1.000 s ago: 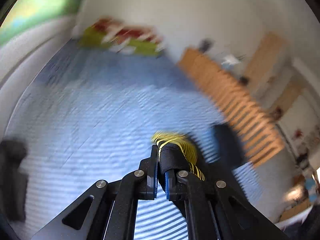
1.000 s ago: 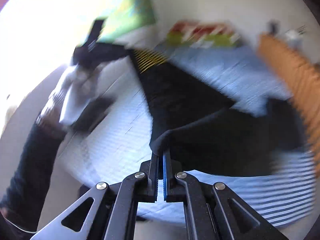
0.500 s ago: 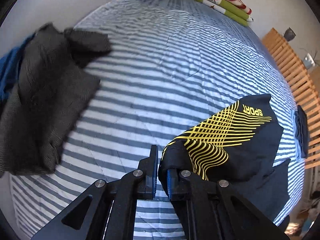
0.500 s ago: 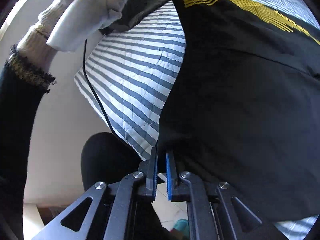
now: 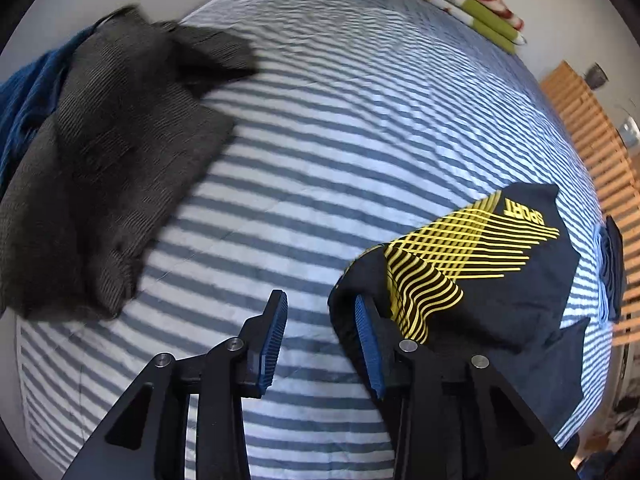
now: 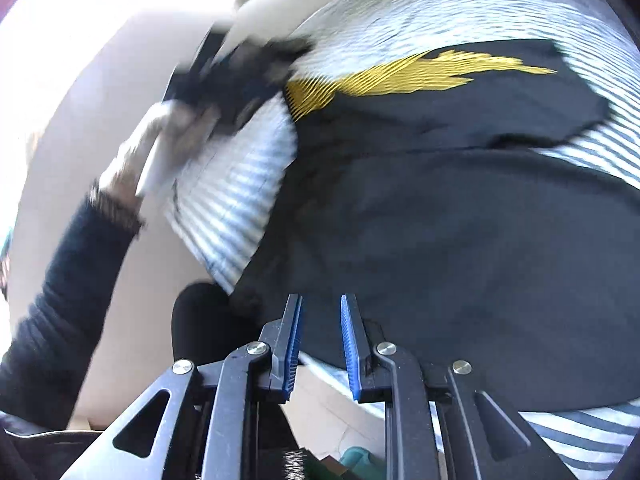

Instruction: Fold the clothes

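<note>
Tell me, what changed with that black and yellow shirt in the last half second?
Both grippers let go: the left gripper and right gripper had their jaws clamped on the black sport shirt; now both are open. The shirt stays on the striped bedspread, the grey sweater unmoved.

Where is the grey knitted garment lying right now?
In the left wrist view, the grey knitted garment lies on the left side of the striped bedspread, beside a blue garment.

"SPORT" on the black shirt (image 5: 524,213)
</note>
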Motion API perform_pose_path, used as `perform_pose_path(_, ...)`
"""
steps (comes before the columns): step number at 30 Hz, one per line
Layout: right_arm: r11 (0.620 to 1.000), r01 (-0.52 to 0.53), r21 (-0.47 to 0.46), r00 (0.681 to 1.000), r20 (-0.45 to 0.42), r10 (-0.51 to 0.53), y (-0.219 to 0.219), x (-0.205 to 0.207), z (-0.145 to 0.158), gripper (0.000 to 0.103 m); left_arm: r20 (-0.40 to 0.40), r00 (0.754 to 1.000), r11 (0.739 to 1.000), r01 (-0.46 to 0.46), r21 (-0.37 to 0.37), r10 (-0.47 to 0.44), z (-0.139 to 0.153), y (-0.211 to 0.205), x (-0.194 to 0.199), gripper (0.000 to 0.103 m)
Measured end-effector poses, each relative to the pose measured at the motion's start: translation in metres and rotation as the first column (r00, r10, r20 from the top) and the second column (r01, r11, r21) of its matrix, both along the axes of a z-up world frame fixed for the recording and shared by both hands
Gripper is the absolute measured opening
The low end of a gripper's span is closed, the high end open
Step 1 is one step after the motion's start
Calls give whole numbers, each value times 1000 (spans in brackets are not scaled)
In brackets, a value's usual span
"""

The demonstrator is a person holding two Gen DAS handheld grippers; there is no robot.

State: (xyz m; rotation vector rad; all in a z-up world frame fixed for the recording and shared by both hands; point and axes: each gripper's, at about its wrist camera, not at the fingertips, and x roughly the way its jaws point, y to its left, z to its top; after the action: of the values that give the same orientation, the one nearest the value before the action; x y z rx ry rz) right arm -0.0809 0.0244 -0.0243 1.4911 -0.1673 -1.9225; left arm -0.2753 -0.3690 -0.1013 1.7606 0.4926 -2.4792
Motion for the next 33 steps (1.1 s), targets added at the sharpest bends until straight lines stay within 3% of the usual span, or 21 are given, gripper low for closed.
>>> perform_pose_path(6,975,216,50,974,-79,-212,73,-58,15,19,-59,998,998,-27,64,30,15,-10,21,39)
perform_pose_path(8,959,276,64,957,-112,-268,93,-83,21,23,-74,997,992,-23,121,33,18,-7,23,42)
perform_pose_path(10,933,347,95,929,-173,-327,105,-112,25,26,-71,997,986,-27,164,39,15,-1,19,52)
perform_pose_path(13,905,416,94,901,-181,-395,135,-156,31,27,-67,998,990,-6,144,16,11,16,12,53)
perform_pose_path(20,885,442,145,886,-229,-404,126,-266,21,27,-66,997,990,-33,137,42,-3,30,2,52)
perform_pose_path(24,887,432,164,895,-200,-399,103,-325,-7,29,-72,996,993,-42,113,50,-8,31,-5,51)
perform_pose_path(31,857,449,253,892,-173,-417,77,-398,-56,31,-74,996,988,-36,153,48,-18,25,-14,46)
perform_pose_path(33,854,464,233,885,-143,-442,79,-411,-64,35,-75,996,984,-44,174,57,-20,22,-17,46)
